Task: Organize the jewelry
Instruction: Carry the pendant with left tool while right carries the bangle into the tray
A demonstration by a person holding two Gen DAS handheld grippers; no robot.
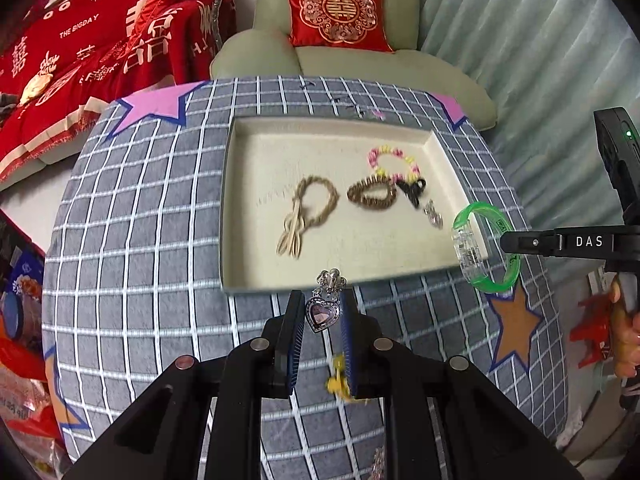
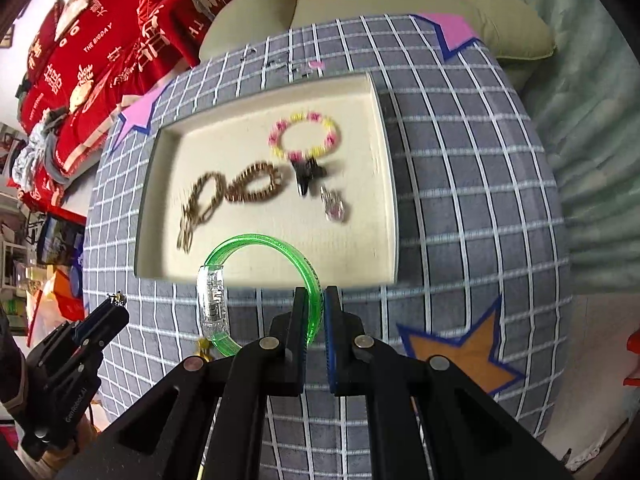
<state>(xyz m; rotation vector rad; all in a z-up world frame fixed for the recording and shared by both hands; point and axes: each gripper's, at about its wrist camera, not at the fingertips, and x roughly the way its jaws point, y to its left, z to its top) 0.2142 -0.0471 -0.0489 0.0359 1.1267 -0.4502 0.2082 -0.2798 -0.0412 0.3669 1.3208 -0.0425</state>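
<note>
A cream tray (image 1: 240,208) (image 2: 160,208) lies on the checked cloth and holds a rope bracelet (image 1: 316,204) (image 2: 204,200), a brown bead bracelet (image 1: 372,196) (image 2: 256,186), a pink-and-yellow bead bracelet (image 1: 394,160) (image 2: 306,136), a black clip (image 1: 412,192) (image 2: 306,176) and a silver piece (image 1: 434,216) (image 2: 334,204). My left gripper (image 1: 323,312) is shut on a silver heart pendant (image 1: 322,312), just short of the tray's near rim. My right gripper (image 2: 316,300) is shut on a green bangle (image 2: 256,284) (image 1: 486,248), held over the tray's near rim.
A small yellow piece (image 1: 338,380) lies on the cloth under my left fingers. The round table (image 1: 140,240) has star patches. A pale sofa (image 1: 360,60) with a red cushion stands behind it. Red bedding (image 1: 80,60) lies to the left.
</note>
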